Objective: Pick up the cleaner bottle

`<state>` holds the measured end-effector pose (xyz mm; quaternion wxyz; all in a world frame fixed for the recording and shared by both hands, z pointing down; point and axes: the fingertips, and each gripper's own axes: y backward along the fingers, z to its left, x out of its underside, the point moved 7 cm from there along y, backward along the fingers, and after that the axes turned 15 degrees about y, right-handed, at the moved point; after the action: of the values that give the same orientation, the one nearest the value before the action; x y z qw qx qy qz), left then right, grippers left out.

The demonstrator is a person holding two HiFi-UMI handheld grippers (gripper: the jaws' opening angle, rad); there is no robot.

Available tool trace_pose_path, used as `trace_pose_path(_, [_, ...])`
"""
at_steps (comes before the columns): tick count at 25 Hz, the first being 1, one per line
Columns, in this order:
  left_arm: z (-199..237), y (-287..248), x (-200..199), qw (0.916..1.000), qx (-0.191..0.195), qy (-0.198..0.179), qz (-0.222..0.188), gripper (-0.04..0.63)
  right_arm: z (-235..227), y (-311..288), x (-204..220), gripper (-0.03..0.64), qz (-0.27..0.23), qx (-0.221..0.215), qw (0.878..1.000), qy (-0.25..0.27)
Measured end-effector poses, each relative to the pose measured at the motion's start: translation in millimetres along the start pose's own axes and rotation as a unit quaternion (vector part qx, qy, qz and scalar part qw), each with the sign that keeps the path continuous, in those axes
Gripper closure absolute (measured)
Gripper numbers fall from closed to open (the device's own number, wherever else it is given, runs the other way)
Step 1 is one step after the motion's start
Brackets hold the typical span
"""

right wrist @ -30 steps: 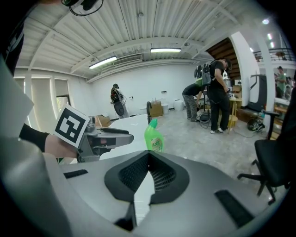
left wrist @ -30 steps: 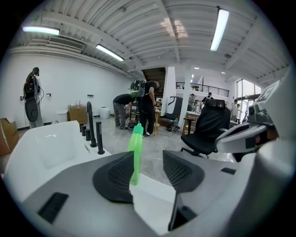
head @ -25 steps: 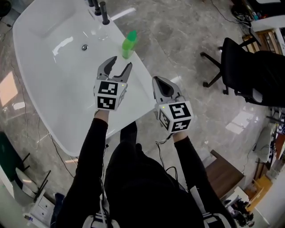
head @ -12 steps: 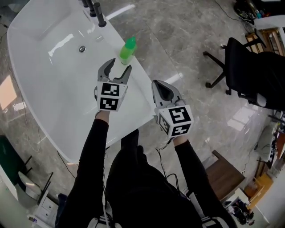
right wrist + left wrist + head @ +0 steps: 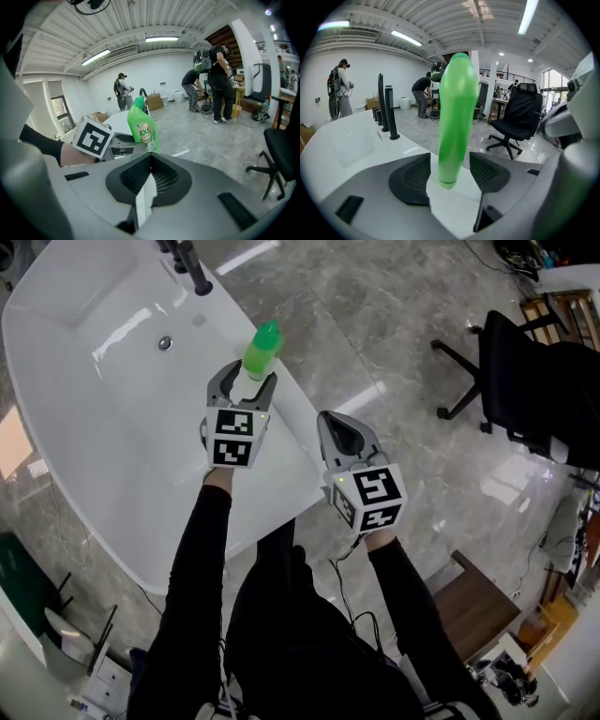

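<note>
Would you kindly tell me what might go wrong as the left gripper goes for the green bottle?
The open jaws of the left gripper, which have just been opening, flank the cleaner bottle near its base without touching. Closing that low on a tall, narrow bottle may let it tilt when lifted. The bottle also stands close to the edge of the white basin, with floor beyond, so a one-sided nudge could topple it off.

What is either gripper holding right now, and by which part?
Nothing yet. The jaws of the left gripper, which have just been opening, stand apart around the lower body of the green cleaner bottle without pressing it. The right gripper is shut and empty.
</note>
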<state>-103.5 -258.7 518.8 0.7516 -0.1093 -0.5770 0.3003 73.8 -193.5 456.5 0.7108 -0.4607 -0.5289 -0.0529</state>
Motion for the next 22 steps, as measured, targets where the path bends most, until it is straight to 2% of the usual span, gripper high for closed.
trace_pose_path(22, [0, -43, 7, 0.9996, 0.004, -0.006, -0.028, 0.333, -6, -39, 17, 0.615, 0.009, -0.015, 1.000, -0.011])
